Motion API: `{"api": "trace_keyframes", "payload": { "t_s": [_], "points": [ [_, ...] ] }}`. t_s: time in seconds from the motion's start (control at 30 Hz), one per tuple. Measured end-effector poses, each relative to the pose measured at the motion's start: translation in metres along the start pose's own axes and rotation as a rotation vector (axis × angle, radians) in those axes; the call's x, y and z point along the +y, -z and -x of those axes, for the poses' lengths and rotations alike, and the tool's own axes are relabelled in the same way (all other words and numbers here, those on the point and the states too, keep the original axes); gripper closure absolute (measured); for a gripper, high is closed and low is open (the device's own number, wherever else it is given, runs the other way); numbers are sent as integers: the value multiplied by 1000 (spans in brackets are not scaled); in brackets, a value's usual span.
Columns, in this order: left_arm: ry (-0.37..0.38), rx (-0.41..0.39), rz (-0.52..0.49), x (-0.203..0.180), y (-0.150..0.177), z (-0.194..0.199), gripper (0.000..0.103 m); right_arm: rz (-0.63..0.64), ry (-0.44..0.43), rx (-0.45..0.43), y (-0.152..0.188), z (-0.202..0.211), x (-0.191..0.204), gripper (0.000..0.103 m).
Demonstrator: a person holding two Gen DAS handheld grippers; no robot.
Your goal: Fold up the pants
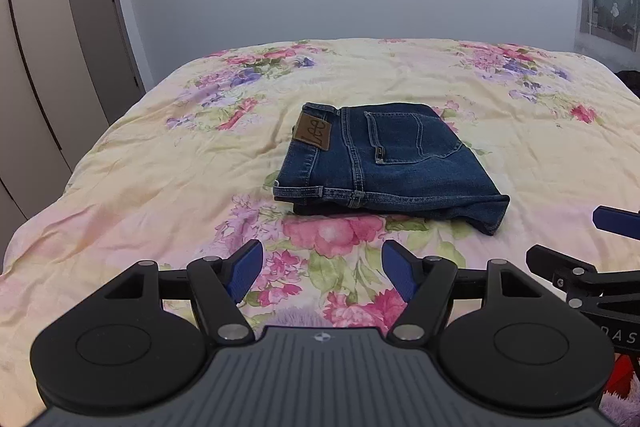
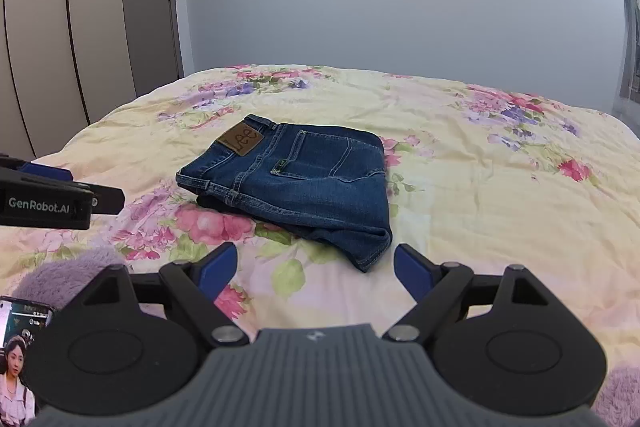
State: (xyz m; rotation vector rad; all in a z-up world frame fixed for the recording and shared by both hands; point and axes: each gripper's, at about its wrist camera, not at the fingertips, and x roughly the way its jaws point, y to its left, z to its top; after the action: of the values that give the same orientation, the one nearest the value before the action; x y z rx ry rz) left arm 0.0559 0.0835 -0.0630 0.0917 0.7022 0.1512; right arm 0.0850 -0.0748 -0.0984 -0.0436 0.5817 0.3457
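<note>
Wrapping up, by the look of it: pants (image 1: 384,159) sit as a compact folded stack mid-bed, waistband and leather patch up. Judged step: release and retreat, or one last tidy. To do it well, keep both tongs clear of the stack when backing off, and if tidying, press the loose corner at 5 o'clock flat rather than tugging.

Left wrist view: left tongs (image 1: 322,273) spread wide, blue pads apart, holding nothing, hovering over the floral bedspread (image 1: 160,155) at 6 o'clock of the pants, not touching them. Right tongs poke in at 3 o'clock, state unclear from here.

Right wrist view: right tongs (image 2: 314,273) wide apart, empty, just short of the stack's near corner. Pants (image 2: 304,179) at 12 o'clock. Left tongs' side visible at 9 o'clock. Phone (image 2: 18,351) at 8 o'clock, screen lit.
</note>
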Motion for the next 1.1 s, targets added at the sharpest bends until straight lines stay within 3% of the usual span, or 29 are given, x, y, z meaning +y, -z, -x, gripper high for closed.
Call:
{"api": "trace_keyframes", "payload": {
  "t_s": [1.1],
  "points": [
    [-17,13,-50,-17,-1,4,23,-11,-8,-20,3,8,-3,21]
  ]
}}
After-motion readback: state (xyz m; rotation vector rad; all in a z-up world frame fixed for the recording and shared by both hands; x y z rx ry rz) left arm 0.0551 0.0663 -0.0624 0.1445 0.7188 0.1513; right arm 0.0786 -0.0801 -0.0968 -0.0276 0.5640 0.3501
